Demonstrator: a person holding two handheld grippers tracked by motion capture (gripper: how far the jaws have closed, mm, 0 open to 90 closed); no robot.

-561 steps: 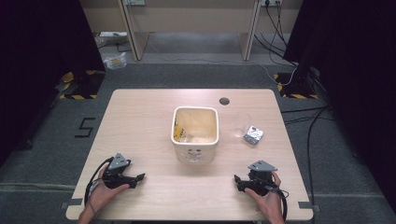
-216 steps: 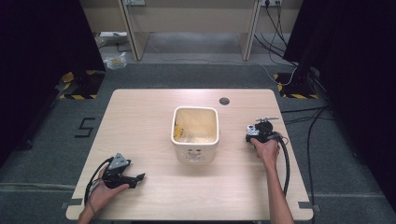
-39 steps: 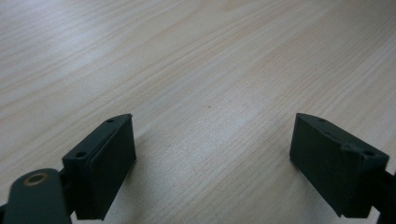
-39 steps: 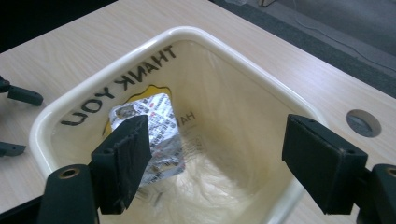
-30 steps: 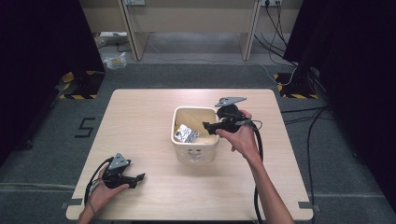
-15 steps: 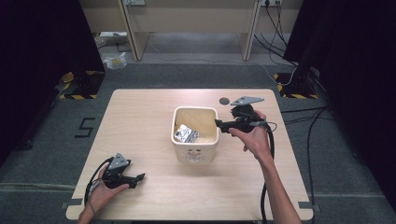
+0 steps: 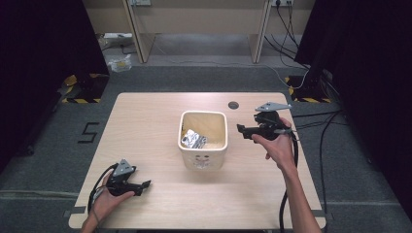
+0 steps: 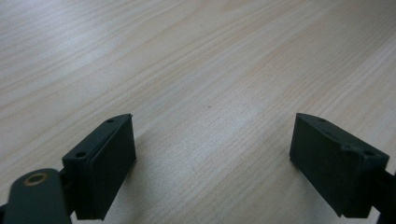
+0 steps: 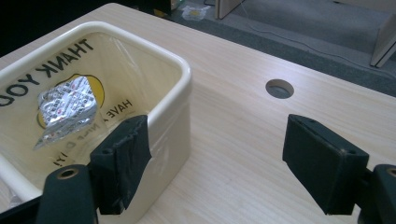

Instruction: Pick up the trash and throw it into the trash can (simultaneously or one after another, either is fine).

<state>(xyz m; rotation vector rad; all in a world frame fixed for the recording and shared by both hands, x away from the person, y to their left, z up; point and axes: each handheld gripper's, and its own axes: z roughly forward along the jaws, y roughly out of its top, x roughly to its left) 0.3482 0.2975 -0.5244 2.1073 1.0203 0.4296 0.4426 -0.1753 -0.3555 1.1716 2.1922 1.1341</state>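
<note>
The right gripper [image 9: 217, 168] has its jaws spread wide with nothing between them but bare wood, and in the high view the right gripper [image 7: 245, 132] hangs above the surface just off the outer side of the cream bin [image 7: 203, 138], jaws pointing toward it. In the right gripper view one jaw overlaps the near corner of the cream bin [image 9: 180, 84], whether it touches the wall I cannot tell, while the other jaw stands over open wood, with the round cable hole [image 9: 279, 88] beyond it. Past the first jaw, inside the bin, lies the crumpled silver foil packet [image 9: 67, 108], resting on a clear printed liner [image 9: 116, 56] against the bin's far inner wall; from above, the foil packet [image 7: 193, 139] sits toward the side of the bin away from these jaws. The left gripper [image 8: 212, 161] also holds its jaws wide apart, empty, with plain wood grain running between and beyond them. In the high view the left gripper [image 7: 144, 185] rests low on the surface [image 7: 145, 126] near the person's edge, well apart from the bin, cradled in the left hand [image 7: 108, 203].
</note>
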